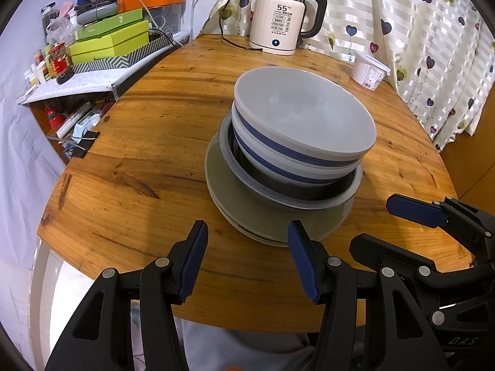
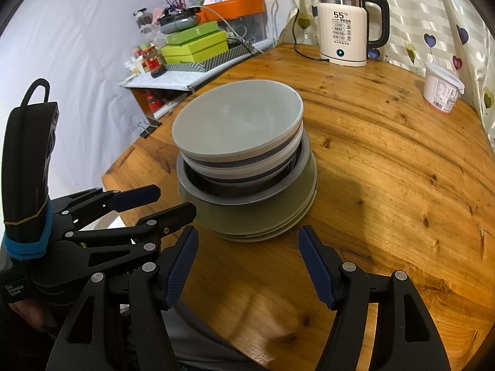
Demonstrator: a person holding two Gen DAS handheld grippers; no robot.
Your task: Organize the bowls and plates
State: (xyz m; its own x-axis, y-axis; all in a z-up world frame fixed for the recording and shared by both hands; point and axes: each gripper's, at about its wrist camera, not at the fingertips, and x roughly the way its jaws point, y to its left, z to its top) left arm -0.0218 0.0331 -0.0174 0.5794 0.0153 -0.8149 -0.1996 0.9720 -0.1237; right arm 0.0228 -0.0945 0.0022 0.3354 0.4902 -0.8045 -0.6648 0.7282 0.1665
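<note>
Both grippers, left gripper (image 1: 247, 253) & right gripper (image 2: 249, 255), hover wide open and empty just short of the dish stack (image 1: 290, 167) mid-table (image 1: 139, 160). Top bowl (image 2: 238, 123) probably sits loose (nested, tilted); pinch its rim, lift straight up.

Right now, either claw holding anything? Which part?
Nothing held. The left claw and right claw are both open, short of the stack of bowls and plates on the table, touching none of it.
</note>
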